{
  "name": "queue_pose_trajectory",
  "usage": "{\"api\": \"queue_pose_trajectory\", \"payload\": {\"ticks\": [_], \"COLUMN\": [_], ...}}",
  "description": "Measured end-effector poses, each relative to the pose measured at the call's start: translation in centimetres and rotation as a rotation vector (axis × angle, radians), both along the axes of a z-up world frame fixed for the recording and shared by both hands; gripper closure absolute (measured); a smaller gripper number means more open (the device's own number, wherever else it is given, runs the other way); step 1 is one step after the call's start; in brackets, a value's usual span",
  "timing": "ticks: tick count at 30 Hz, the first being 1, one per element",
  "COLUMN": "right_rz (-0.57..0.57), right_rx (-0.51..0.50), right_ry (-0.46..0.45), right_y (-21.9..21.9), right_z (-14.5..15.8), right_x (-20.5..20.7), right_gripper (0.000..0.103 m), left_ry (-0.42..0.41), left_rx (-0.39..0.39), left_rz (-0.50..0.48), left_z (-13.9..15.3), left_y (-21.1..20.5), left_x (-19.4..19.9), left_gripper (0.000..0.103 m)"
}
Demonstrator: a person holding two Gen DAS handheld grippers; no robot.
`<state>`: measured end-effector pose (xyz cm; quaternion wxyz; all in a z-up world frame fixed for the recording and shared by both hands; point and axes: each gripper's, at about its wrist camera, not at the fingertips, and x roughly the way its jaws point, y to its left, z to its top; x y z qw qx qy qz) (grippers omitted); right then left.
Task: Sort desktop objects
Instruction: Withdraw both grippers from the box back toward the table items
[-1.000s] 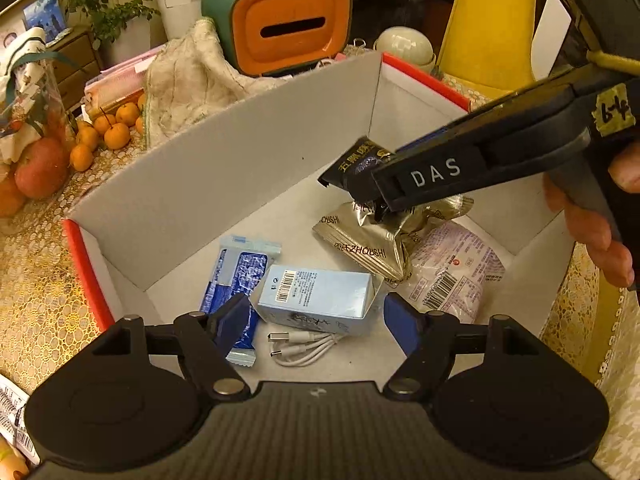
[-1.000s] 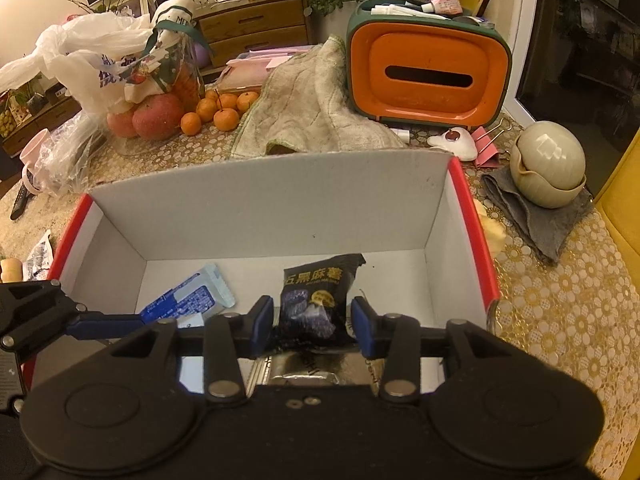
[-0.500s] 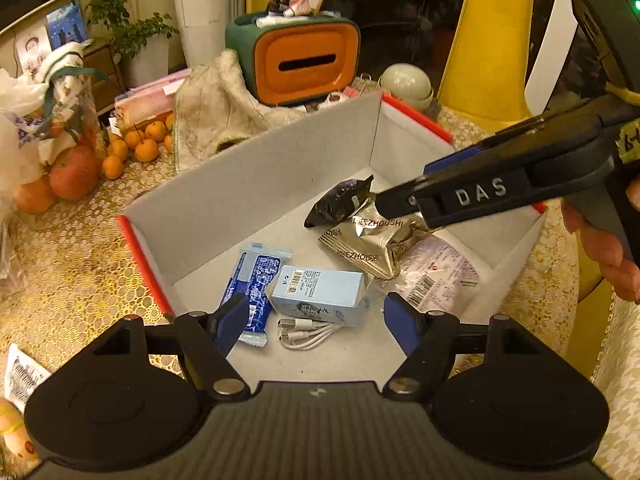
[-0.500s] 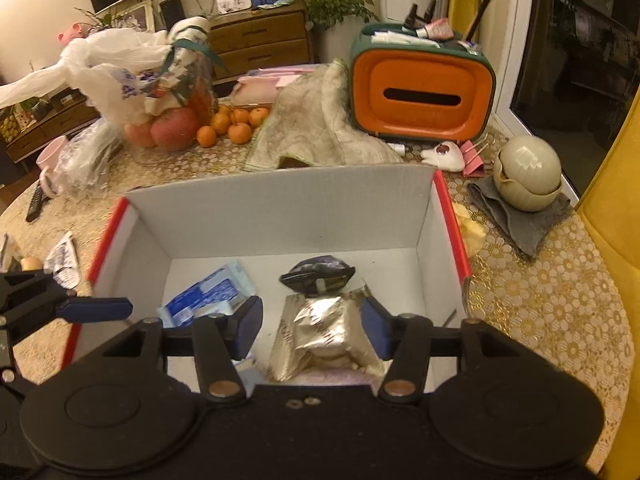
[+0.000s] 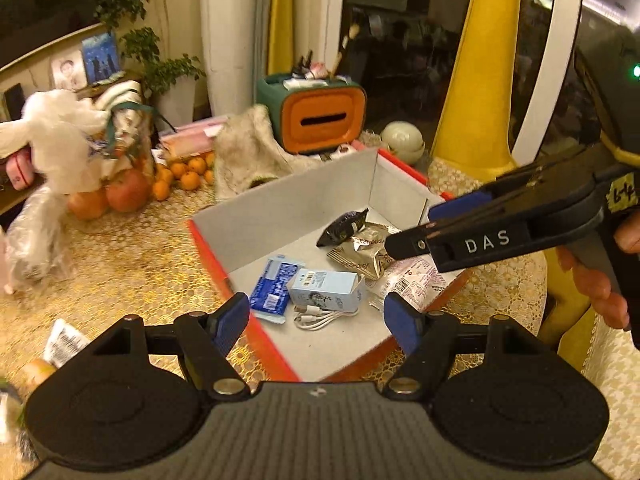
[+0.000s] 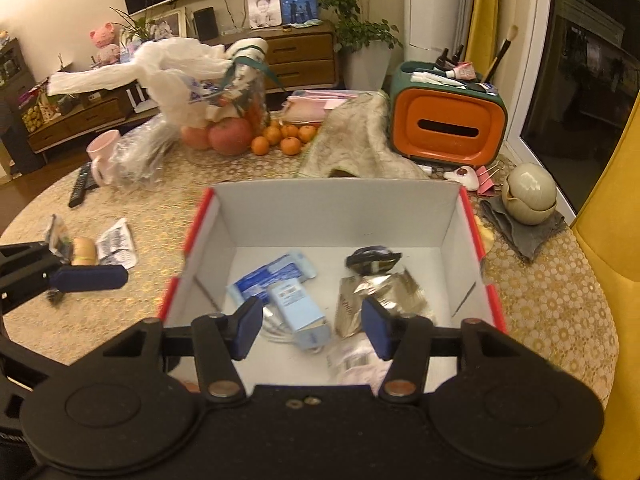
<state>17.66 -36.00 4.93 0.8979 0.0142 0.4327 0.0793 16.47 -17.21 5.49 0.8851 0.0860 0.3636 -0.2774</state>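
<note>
Both tools, left (image 5: 316, 318) and right (image 6: 312, 326), apart and empty above box (image 6: 336, 208) | dark packet (image 6: 372, 259) inside | we'd next approach wrappers (image 6: 116, 242) on counter (image 6: 540, 300) low, squarely.

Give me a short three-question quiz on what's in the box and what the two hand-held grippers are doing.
1. True or false: the black snack packet lies inside the red-edged box.
2. What white thing lies beside the light blue carton? A) cable B) cup C) spoon
3. Is the right hand-held gripper holding anything?

Key:
1. True; it rests near the far wall, by the silver packet.
2. A, the white cable.
3. No; its jaws have just been opening, nothing is between them. The left hand-held gripper is empty too.
</note>
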Motion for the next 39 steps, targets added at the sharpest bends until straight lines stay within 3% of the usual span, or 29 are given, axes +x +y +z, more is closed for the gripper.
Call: {"api": "queue_pose_trajectory", "payload": {"ticks": [7, 23, 39], "right_rz": [0.053, 0.191, 0.241], "right_rx": [0.023, 0.084, 0.050], "right_ry": [-0.036, -0.021, -0.010], "right_y": [3.4, 13.7, 21.3], "right_z": [1.3, 1.6, 1.3], "right_x": [-2.9, -7.7, -7.5], "right_gripper": [0.049, 0.044, 0.041], "left_ry": [-0.067, -0.124, -0.142], "left_rx": [-0.026, -0.075, -0.096], "left_rz": [0.070, 0.197, 0.375], "left_z": [1.6, 2.4, 0.0], "left_y": [4.9, 15.4, 24.3], "left_x": [-3.8, -10.3, -11.9], "left_gripper": [0.030, 0.029, 0.015]}}
